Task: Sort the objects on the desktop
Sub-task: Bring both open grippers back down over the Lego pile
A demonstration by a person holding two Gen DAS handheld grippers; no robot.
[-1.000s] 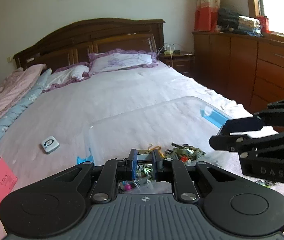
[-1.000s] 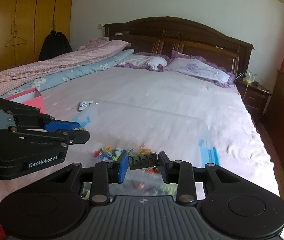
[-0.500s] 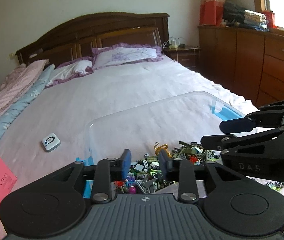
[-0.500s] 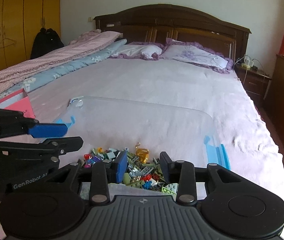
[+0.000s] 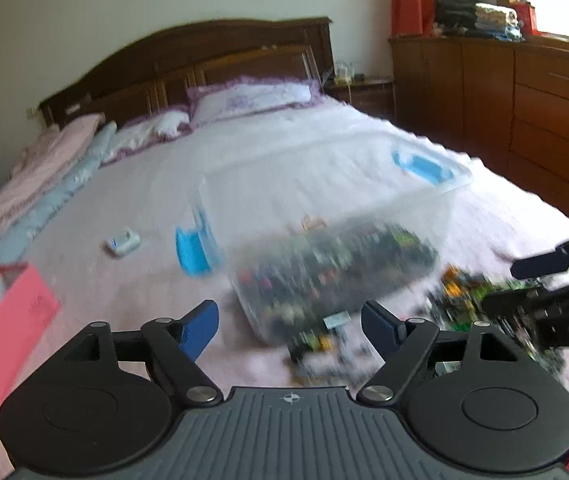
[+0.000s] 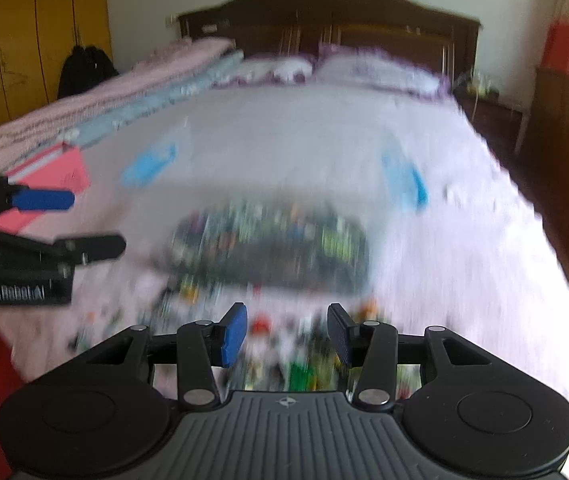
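Both hand-held tools are empty and spread: the left gripper (image 5: 290, 322) has its blue pads wide apart with nothing between them, and the right gripper (image 6: 286, 334) stands parted too, though less widely. The task's things, a scatter of small multicoloured plastic building bricks (image 5: 480, 300), lie on the pale pink bedspread (image 5: 104, 288) just ahead of and below both grippers, at the near edge of the bed. More bricks fill the near end of a clear plastic storage bin with blue latches (image 5: 416, 164), which sits directly beyond the loose scatter. Its long axis runs away from the left wrist camera, toward the pillows. In the right wrist view the loose bricks (image 6: 296, 360) lie right between and under the fingers, so the right gripper seems nearer to them; from the left gripper they spread forward and to its right. Motion blur smears every brick, so single shapes cannot be told apart, only green, orange, red and grey flecks. A pink cardboard box (image 5: 0, 320) stands off to the left.
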